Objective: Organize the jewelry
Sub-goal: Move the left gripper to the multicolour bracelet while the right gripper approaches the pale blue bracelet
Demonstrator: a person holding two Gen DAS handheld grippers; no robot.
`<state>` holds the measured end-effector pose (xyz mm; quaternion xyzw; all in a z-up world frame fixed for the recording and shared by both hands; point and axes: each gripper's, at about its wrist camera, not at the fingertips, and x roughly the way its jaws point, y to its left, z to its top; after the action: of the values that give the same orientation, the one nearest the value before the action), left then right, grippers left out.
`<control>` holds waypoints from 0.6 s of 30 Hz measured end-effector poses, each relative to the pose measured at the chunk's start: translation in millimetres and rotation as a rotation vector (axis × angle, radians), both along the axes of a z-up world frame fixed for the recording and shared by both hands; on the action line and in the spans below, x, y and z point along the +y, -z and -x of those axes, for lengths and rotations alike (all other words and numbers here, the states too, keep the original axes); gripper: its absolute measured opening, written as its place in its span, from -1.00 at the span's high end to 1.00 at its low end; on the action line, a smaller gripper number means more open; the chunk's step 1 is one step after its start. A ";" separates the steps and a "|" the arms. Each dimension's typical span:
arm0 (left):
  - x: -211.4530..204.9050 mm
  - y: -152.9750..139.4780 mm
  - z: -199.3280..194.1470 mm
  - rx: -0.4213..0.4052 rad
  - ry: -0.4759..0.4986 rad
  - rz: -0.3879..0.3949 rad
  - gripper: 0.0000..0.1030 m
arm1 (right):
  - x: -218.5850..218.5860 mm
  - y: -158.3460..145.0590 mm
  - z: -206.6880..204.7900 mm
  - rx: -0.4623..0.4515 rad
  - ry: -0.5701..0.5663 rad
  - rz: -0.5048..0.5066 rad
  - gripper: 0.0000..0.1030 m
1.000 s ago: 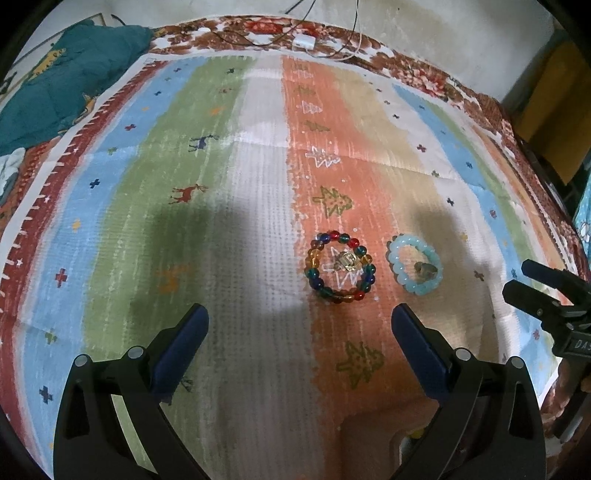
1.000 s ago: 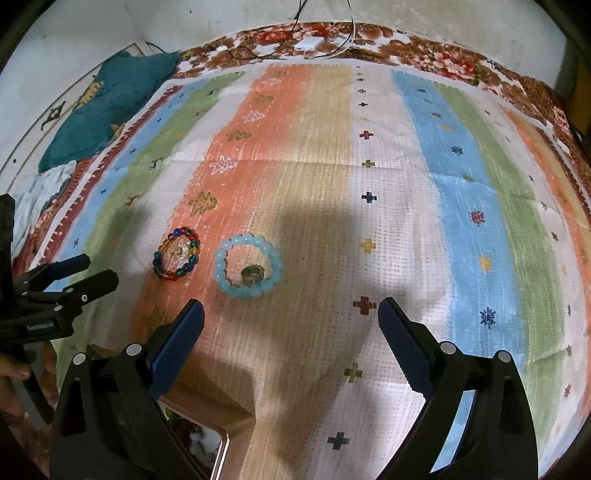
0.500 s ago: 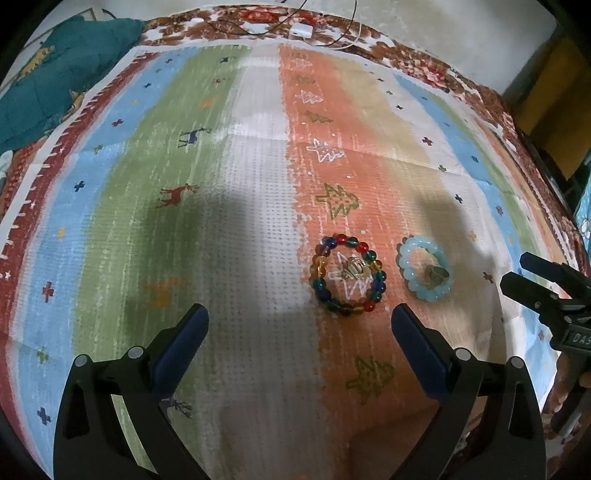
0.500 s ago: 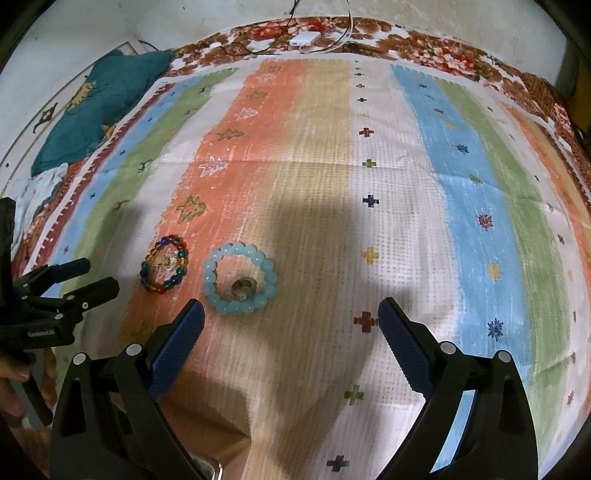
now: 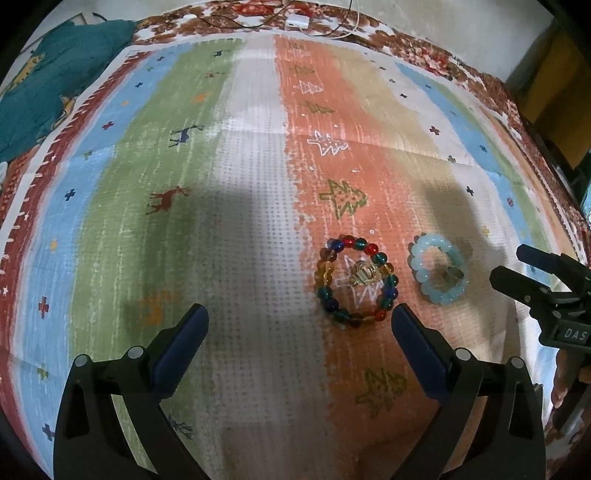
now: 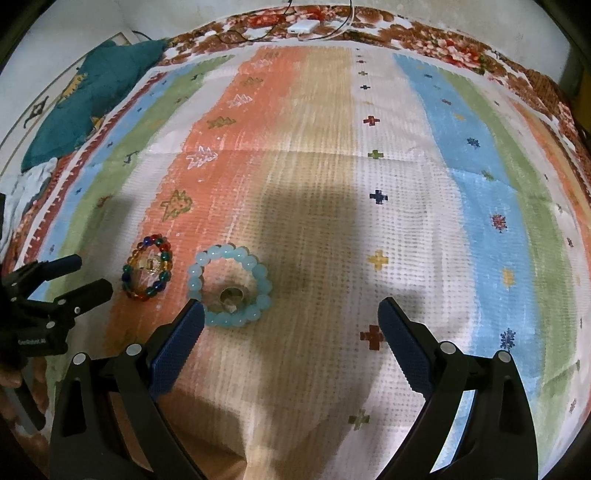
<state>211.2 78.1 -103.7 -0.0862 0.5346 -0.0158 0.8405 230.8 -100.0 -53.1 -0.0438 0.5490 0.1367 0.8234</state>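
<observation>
Approach step: both tongs spread wide and empty, nothing picked up yet.

Your left tongs [image 5: 299, 325] hang just short of the multicoloured bracelet [image 5: 356, 282]; your right tongs [image 6: 290, 317] sit beside the pale blue bracelet [image 6: 229, 286] (each circles a ring) on the striped cloth [image 6: 369, 184]. Centre one first, I'd judge, then close.

teal cloth [image 5: 55, 74] cut by left edge, small ring [image 6: 231, 295] details unclear, cable [image 5: 325, 27] cropped

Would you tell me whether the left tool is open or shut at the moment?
Open. In the left wrist view the left tool has its two blue fingers spread wide with only bare striped cloth between them, holding nothing.
</observation>
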 end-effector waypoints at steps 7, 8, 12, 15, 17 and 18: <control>-4.0 7.3 -5.2 0.015 0.019 -0.021 -0.89 | 5.9 6.4 -8.0 0.002 -0.001 0.020 -0.86; -4.7 8.5 -6.0 0.017 0.021 -0.025 -0.89 | 6.8 8.9 -9.8 0.007 -0.002 0.025 -0.86; -4.8 11.0 -7.6 0.020 0.029 -0.027 -0.89 | 8.3 14.5 -16.0 0.016 0.002 0.031 -0.86; -3.7 11.6 -8.0 0.019 0.030 -0.025 -0.89 | 8.1 21.1 -21.2 0.036 0.013 0.027 -0.86; -3.8 12.2 -8.2 0.019 0.031 -0.029 -0.89 | 9.1 23.6 -23.5 0.034 0.012 0.036 -0.86; -4.3 12.6 -8.9 0.020 0.033 -0.034 -0.89 | 9.4 25.1 -24.9 0.036 0.015 0.037 -0.86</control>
<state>220.1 73.8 -116.3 -0.0631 0.5446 -0.0197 0.8361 255.7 -90.6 -78.3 -0.0526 0.5666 0.1211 0.8133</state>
